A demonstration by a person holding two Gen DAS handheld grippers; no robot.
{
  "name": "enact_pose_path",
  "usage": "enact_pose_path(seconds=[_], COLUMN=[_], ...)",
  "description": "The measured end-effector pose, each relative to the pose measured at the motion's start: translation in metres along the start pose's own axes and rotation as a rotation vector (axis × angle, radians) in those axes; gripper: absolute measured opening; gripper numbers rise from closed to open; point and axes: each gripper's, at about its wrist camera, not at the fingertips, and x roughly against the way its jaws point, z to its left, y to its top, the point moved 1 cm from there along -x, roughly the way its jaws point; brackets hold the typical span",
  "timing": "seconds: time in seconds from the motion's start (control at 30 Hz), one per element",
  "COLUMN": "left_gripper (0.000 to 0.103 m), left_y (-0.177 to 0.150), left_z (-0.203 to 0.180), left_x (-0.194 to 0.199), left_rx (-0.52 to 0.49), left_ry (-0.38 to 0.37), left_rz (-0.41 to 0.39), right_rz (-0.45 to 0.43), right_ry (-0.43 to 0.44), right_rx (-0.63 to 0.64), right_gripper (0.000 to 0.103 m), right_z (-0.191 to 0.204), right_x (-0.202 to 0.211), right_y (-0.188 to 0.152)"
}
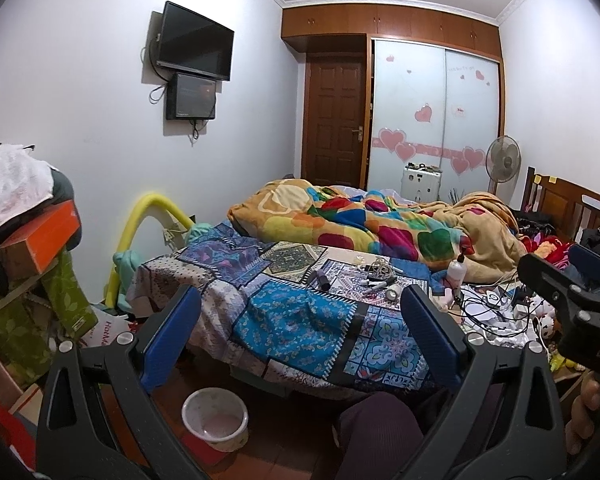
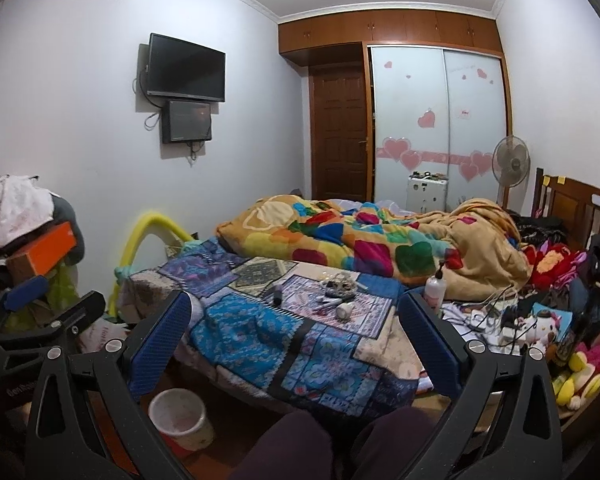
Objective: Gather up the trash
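A white plastic waste bin [image 1: 215, 419] stands on the floor below the near edge of the bed; it also shows in the right wrist view [image 2: 181, 418]. On the patterned blue bedspread [image 1: 300, 320] lies a cluster of small items [image 1: 376, 278], also in the right wrist view [image 2: 338, 292]. My left gripper [image 1: 300, 332] is open and empty, held above the bed's near edge. My right gripper [image 2: 296, 336] is open and empty, beside the left one; it shows at the right of the left wrist view [image 1: 572, 300].
A colourful heart blanket [image 1: 380, 224] is heaped further back on the bed. A pump bottle [image 2: 436, 288], cables and plush toys [image 2: 536, 328] crowd the right. Piled clothes and an orange box [image 1: 40, 244] stand left. My knees [image 2: 320, 444] are below.
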Motion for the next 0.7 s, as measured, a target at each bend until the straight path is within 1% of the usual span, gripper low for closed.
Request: enact_pose_path(seconds=[0.1,0.23,0.3,0.4,0.5,0.57,0.7], left_gripper=[0.101,0.101,0.101,0.1,0.093,0.093,0.088], left_y=[0.003,0.007,0.007,0.004,-0.005,-0.01,-0.022], left_z=[-0.004,-0.013,-0.019,-0.027,-0.037,-0.043,-0.055], left_x=[-0.023,-0.06,-0.082,-0.119,-0.16,-0.182,-0.233], left_rx=[0.007,0.002,0.002,0.011,0.01,0.004,-0.001], left_ry=[-0.018,-0.044,-0.053,-0.078,-0.101,-0.097,-0.091], left_rz=[0.018,0.052,0.075,0.131,0.196,0.223,0.285], right_rz=[0.01,0.044,0.066,0.105,0.144,0.168,0.235], right_ry=[-0.025,-0.044,-0.059,-0.097,-0.136,-0.153,-0.156], right_rx=[0.015,-0.001,-0.007,0.015,0.041,0.048,0.057], right_gripper=[0.103,0.103,0.103,0.103,0.103,0.103,0.103], right_z=[-0.007,-0.023,-0.031,-0.041,-0.052,-0.061,-0.077], right_x=[-0.017,-0.043,-0.059,-0.083,-0.111,-0.129,-0.165], right_y=[0.003,0.004,0.003,0.001,-0.004,-0.01,-0.021])
